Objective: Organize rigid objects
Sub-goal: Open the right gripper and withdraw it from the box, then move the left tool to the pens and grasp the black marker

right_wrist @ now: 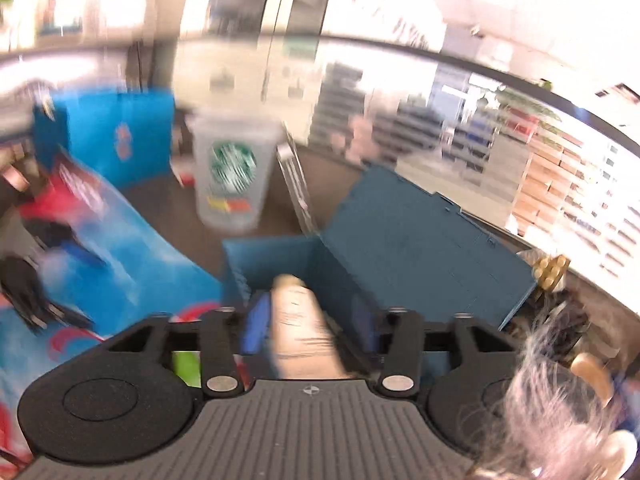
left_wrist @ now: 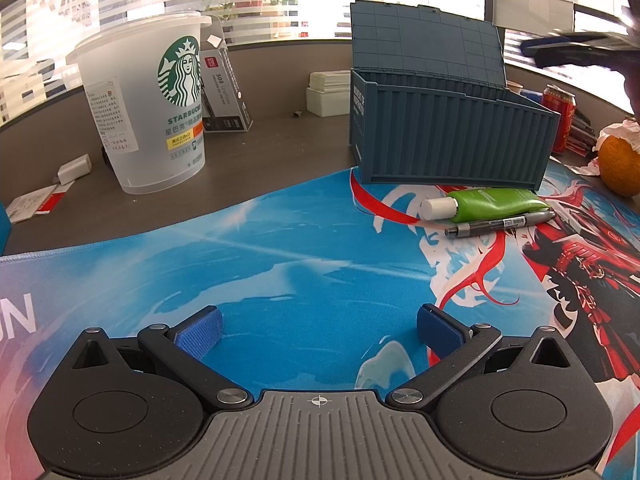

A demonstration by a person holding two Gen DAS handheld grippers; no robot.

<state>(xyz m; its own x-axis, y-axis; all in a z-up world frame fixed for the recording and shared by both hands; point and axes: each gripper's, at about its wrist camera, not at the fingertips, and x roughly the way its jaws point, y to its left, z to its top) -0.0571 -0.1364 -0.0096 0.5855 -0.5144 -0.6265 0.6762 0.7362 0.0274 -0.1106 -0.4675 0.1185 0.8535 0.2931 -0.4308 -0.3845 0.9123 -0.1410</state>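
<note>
My right gripper [right_wrist: 310,326] pinches a pale, blurred cylindrical tube [right_wrist: 304,332] above the open blue container-shaped plastic box [right_wrist: 420,248].
It looks light, stiff, slippery; I grip mid-body. My left gripper [left_wrist: 318,330] gapes, empty.

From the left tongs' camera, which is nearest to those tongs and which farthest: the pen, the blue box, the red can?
1. Pen, nearest to the left tongs, ahead to the right on the mat.
2. Blue box, behind it, lid open.
3. Red can, farthest, beyond the box's right end.

The plastic cup [left_wrist: 144,108] reads "STARBUCKS" beneath its green siren logo.
</note>
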